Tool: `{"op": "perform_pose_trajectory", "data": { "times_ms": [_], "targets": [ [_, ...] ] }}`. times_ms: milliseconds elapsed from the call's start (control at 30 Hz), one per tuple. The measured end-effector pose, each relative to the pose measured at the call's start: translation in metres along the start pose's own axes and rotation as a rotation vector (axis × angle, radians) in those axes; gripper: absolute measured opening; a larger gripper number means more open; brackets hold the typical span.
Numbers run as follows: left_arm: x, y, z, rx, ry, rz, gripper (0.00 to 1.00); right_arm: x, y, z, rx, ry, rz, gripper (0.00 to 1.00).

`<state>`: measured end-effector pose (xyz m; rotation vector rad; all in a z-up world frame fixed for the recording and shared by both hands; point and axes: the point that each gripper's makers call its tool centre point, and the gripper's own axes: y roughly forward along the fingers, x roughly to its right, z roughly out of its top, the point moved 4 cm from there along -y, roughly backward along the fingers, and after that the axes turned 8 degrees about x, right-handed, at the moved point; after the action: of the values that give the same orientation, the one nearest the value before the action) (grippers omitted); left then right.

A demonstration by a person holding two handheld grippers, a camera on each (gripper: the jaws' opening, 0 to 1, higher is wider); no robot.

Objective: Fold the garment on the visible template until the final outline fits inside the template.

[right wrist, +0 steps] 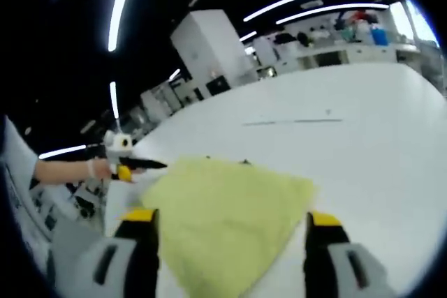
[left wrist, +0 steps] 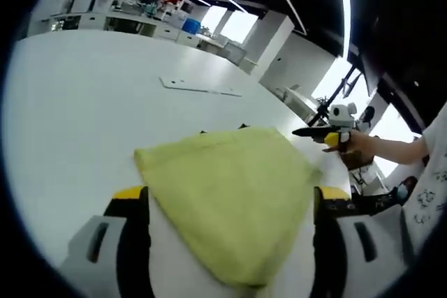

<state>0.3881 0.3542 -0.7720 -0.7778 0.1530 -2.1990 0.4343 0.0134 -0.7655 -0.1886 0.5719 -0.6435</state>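
On the white counter (left wrist: 77,123) just ahead of your tools lies the yellow-green garment (left wrist: 234,197), already folded into a compact, roughly four-sided packet. In the left gripper view your left tool (left wrist: 230,211) has its jaws spread wide apart, one on each side of the cloth and gripping nothing; in the right gripper view your right tool (right wrist: 230,235) stands the same way, jaws apart with the garment (right wrist: 227,218) between them. Small dark marks (left wrist: 222,129) peek out at the cloth's far edge; they may be corners of the template, though they are too small to be sure. Farther off on the counter lies a thin flat strip (left wrist: 199,87). You seem to be at the checking stage: the folds look done, and what remains is judging whether the outline sits inside the template. Your next move likely calls for a light nudge or a tidying pinch at an edge, without dragging the packet off its marks.
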Motion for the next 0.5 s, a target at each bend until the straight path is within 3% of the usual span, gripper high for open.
{"op": "perform_pose_trajectory", "data": {
  "times_ms": [500],
  "targets": [
    [0.01, -0.047, -0.03, -0.011, -0.038, 0.034, 0.83, -0.016, -0.046, -0.031, -0.021, -0.005, -0.032, 0.7]
  ]
}}
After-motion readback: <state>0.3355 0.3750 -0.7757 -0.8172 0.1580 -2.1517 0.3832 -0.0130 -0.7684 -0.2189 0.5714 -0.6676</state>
